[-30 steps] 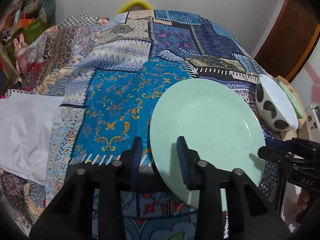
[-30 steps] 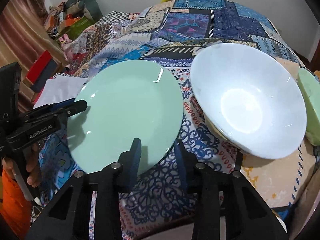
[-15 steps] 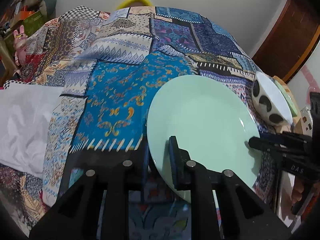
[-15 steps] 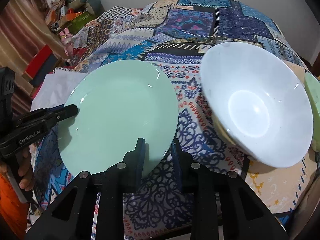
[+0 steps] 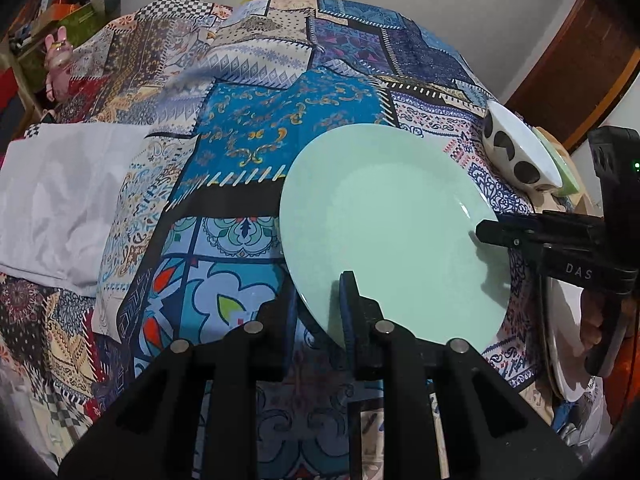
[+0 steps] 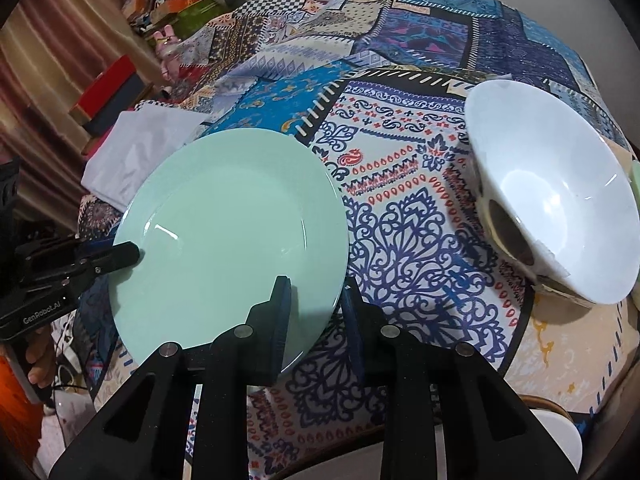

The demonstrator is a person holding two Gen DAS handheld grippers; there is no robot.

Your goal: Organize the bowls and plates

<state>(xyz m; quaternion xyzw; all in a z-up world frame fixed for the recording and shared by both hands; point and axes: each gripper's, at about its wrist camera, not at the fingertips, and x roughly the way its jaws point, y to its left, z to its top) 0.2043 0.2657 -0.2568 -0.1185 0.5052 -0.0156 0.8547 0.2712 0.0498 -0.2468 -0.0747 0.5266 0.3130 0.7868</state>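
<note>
A mint-green plate (image 5: 392, 232) is held up off the patchwork cloth, tilted. My left gripper (image 5: 320, 304) is shut on its near-left rim. My right gripper (image 6: 314, 304) is shut on the opposite rim of the plate (image 6: 228, 236). Each gripper shows in the other's view, the right one (image 5: 500, 236) at the plate's right edge, the left one (image 6: 120, 256) at its left edge. A white bowl with black spots (image 6: 552, 208) stands tilted on the cloth to the right; it also shows in the left wrist view (image 5: 516, 148).
A patchwork cloth (image 5: 256, 128) covers the table. A white folded cloth (image 5: 52, 196) lies at the left. A pale green dish (image 5: 560, 164) leans behind the bowl. Shelves with clutter (image 6: 160, 0) stand far left. White crockery (image 6: 560, 436) sits below the table's right edge.
Both grippers have lifted the green plate and drawn it back toward the near edge, away from the bowl. More cloth now shows between plate and bowl.
</note>
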